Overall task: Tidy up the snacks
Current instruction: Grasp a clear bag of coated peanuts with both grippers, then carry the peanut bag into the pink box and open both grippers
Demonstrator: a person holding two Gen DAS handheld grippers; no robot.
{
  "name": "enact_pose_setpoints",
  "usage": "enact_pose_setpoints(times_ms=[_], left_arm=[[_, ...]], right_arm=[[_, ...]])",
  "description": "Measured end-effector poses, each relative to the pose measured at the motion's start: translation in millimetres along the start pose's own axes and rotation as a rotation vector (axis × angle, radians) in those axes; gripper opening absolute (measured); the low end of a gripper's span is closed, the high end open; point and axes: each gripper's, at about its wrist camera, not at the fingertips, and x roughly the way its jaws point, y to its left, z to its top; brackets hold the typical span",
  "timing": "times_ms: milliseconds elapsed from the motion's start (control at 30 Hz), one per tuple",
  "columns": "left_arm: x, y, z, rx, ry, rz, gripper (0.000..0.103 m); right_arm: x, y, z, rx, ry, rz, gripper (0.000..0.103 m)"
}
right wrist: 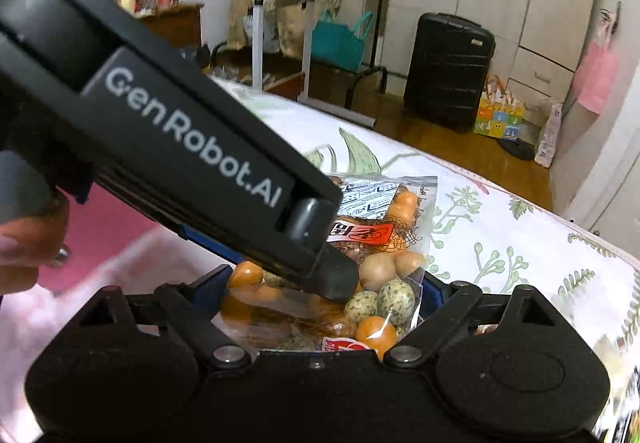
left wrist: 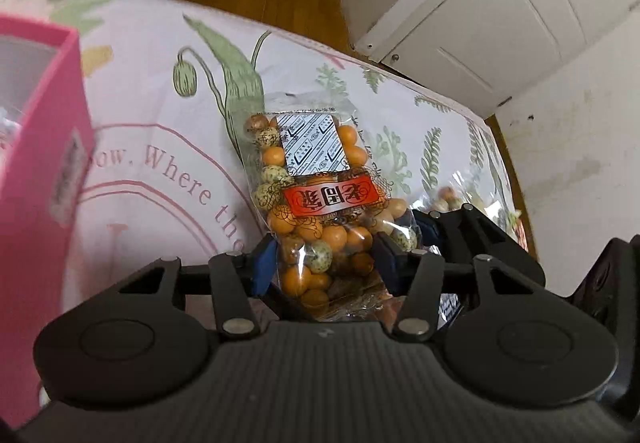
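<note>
A clear snack bag of orange and speckled coated nuts (left wrist: 320, 203) with a red label lies between the blue pads of my left gripper (left wrist: 324, 263), which is shut on its lower end above the floral cloth. In the right wrist view the same bag (right wrist: 384, 243) sits between the jaws of my right gripper (right wrist: 320, 295); whether those jaws press on it I cannot tell. The left gripper's black body (right wrist: 192, 163) crosses over the bag there.
A pink box (left wrist: 36, 163) stands at the left on the floral tablecloth (left wrist: 160, 103). More snack packets (left wrist: 460, 199) lie at the right edge. White cabinets (left wrist: 500, 23), a black suitcase (right wrist: 448, 71) and a wooden floor lie beyond the table.
</note>
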Motion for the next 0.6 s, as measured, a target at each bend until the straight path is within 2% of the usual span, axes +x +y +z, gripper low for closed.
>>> enact_pose_setpoints(times_ms=[267, 600], left_arm=[[-57, -32, -20, 0.115, 0.026, 0.064, 0.051], [-119, -53, -54, 0.153, 0.071, 0.076, 0.051]], right_arm=[[-55, 28, -8, 0.105, -0.047, 0.03, 0.093], [-112, 62, -11, 0.131, -0.035, 0.048, 0.093]])
